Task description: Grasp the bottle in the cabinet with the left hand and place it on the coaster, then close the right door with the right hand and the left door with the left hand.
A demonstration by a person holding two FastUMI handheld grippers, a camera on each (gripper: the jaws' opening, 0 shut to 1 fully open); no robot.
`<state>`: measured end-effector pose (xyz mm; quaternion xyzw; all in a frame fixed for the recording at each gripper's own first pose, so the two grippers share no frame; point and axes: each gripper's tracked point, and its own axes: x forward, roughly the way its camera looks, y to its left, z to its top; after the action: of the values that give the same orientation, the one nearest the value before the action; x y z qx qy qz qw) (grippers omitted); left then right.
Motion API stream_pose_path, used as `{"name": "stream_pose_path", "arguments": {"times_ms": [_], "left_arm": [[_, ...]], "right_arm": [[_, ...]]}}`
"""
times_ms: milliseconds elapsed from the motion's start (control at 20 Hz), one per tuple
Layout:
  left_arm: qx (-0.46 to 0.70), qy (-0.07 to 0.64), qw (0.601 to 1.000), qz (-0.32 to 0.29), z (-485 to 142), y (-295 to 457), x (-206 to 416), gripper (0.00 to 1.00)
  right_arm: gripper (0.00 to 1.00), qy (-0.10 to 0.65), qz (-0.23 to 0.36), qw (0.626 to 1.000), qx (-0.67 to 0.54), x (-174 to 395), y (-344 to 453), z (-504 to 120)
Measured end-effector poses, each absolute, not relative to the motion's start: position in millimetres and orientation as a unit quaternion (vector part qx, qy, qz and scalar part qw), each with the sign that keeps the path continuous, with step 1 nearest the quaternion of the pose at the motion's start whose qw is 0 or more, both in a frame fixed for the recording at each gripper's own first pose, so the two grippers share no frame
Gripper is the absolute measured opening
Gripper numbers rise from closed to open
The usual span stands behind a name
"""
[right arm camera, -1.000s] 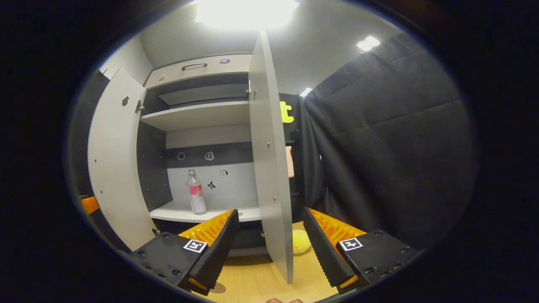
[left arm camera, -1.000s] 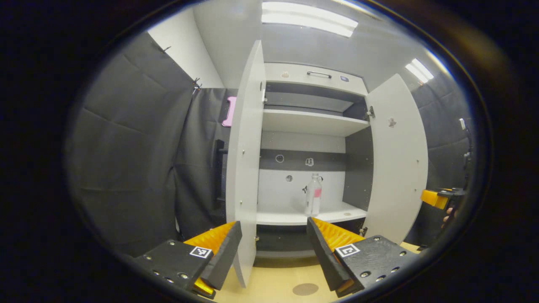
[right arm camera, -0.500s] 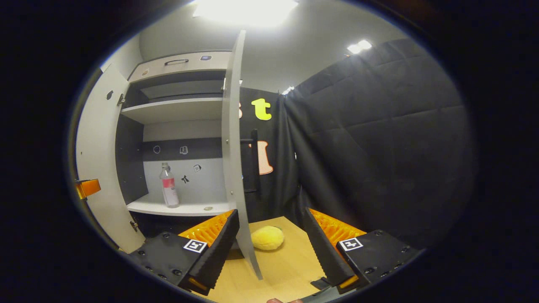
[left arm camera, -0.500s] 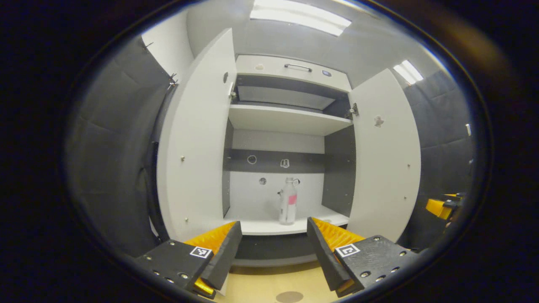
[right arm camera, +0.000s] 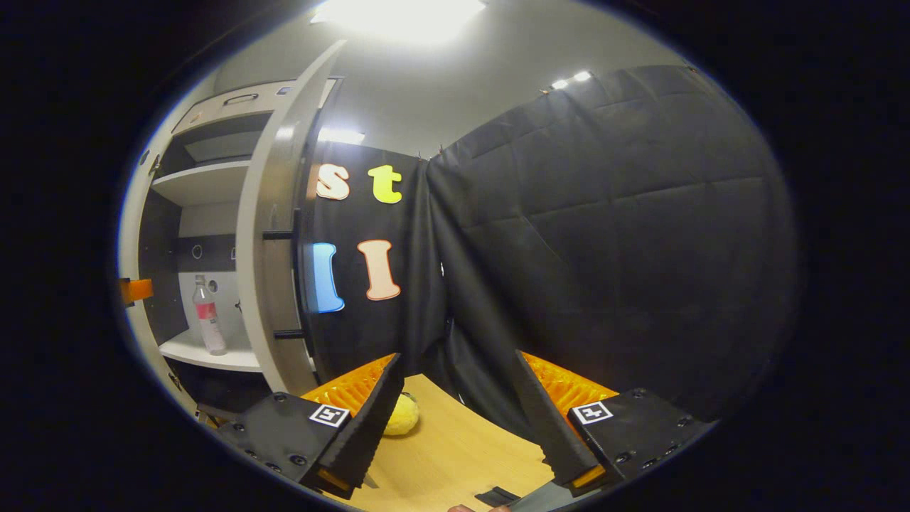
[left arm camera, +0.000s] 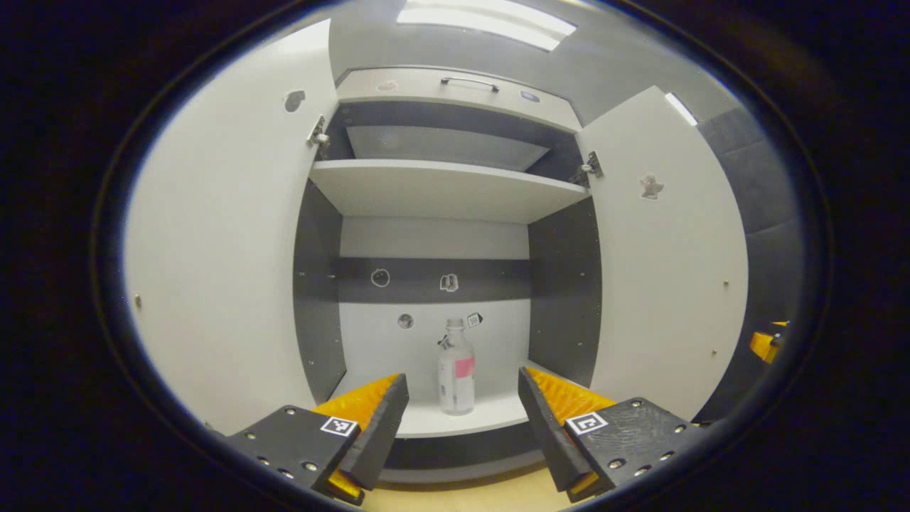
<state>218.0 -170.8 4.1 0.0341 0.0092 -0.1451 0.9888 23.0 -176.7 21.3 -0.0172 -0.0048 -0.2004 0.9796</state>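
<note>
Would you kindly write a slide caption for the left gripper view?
Open left gripper faces the bottle standing on the cabinet's lower shelf, both doors open.

A pale wooden tabletop [right arm camera: 455,455] stretches toward the quilted black cloth wall [right arm camera: 611,242]. On that tabletop, close to where the cloth meets it, lies a soft round yellow plush toy [right arm camera: 402,416], partly hidden. At the tabletop's near edge sits a small flat black piece [right arm camera: 496,495], too little visible to name. Overhead, well above the tabletop, a long white ceiling light panel [left arm camera: 487,19] glows on the grey ceiling.
</note>
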Motion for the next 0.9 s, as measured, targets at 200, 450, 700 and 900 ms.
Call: {"name": "stream_pose_path", "arguments": {"times_ms": [200,450,700,900], "left_arm": [[0.026,0.023,0.989,-0.141,-3,-185,270,0.9],[0.03,0.046,0.99,-0.129,-21,-194,326,0.9],[0.027,0.072,0.989,-0.124,-44,-198,368,0.9],[0.019,0.092,0.989,-0.113,-66,-200,393,0.9]], "right_arm": [[0.98,-0.017,-0.21,0.978,-0.013,51,-198,25],[0.98,-0.014,-0.215,0.976,-0.007,81,-220,18],[0.98,-0.015,-0.228,0.973,0.002,97,-237,12],[0.98,-0.013,-0.234,0.972,0.014,111,-248,6]]}}
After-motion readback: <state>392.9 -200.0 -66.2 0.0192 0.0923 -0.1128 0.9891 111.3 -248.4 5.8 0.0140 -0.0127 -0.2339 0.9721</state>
